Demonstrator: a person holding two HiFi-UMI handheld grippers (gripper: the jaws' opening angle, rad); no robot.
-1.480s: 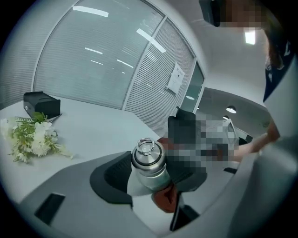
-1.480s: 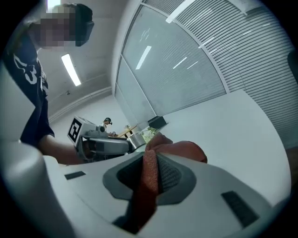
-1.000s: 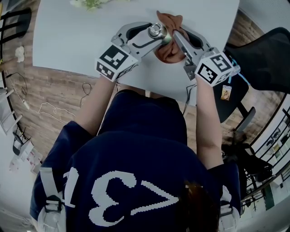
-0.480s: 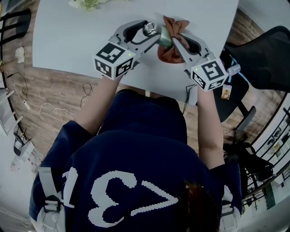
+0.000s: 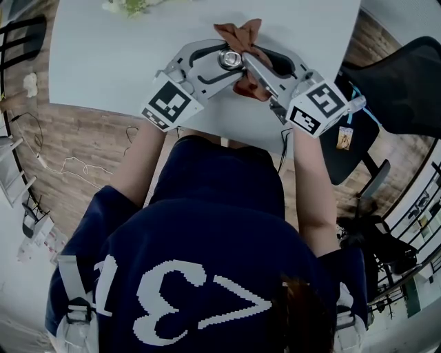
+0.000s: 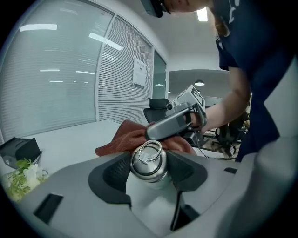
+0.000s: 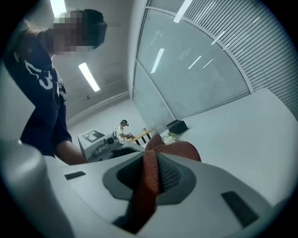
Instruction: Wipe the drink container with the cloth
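Observation:
A steel drink container (image 5: pixel 229 58) with a ring-handled cap is held over the white table (image 5: pixel 103 55). My left gripper (image 5: pixel 222 63) is shut on it, its dark pads pressing both sides of the bottle's body (image 6: pixel 148 162). A rust-brown cloth (image 5: pixel 238 32) is pinched in my right gripper (image 5: pixel 249 65), which lies across the bottle's right side. In the left gripper view the cloth (image 6: pixel 123 139) bunches just behind the cap, under the right gripper (image 6: pixel 172 125). In the right gripper view a fold of cloth (image 7: pixel 150 181) runs between the shut jaws and hides the bottle.
A small plant (image 5: pixel 134 5) sits at the table's far edge, and a black box (image 6: pixel 18 148) stands near it. A black office chair (image 5: pixel 406 89) stands to the right of the table. Cables (image 5: pixel 69 162) trail on the wooden floor at the left.
The right gripper has slid left and away from me along the bottle, dragging the cloth from the bottle's right side up past its cap. The left gripper shifted slightly with the bottle.

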